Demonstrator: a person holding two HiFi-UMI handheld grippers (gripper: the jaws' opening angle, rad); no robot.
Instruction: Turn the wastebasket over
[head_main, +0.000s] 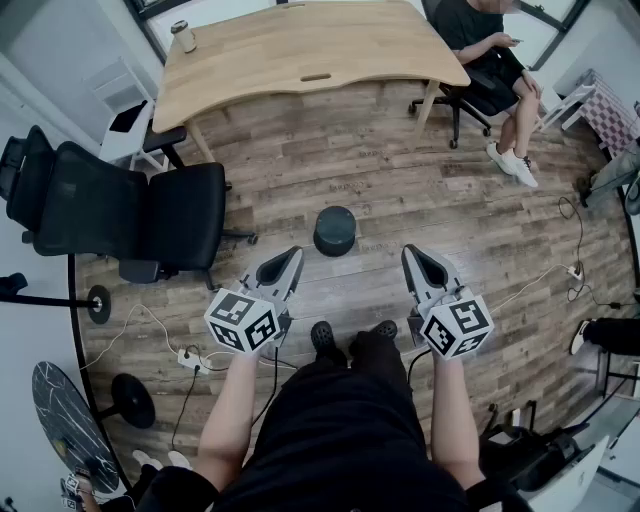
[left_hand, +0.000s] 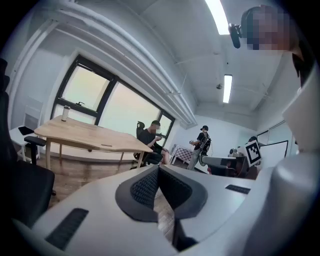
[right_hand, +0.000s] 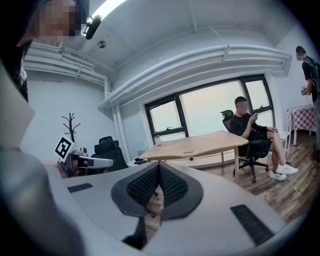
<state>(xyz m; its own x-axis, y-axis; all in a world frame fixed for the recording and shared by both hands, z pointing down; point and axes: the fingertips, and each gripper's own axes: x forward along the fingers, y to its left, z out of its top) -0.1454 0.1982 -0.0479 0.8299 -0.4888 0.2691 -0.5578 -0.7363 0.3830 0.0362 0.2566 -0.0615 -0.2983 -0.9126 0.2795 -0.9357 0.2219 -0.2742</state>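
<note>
The left gripper (head_main: 289, 262) and right gripper (head_main: 421, 262) hang with jaws clenched on nothing. Unless they open first, they would likely only knock the dark wastebasket (head_main: 335, 230), which stands on the floor (head_main: 400, 170) just ahead and between them. It could then tip and roll toward the desk (head_main: 300, 50).

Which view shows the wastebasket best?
The head view: the wastebasket sits whole and unobstructed on the wood floor, seen from above. The left gripper view and the right gripper view show none of it.
</note>
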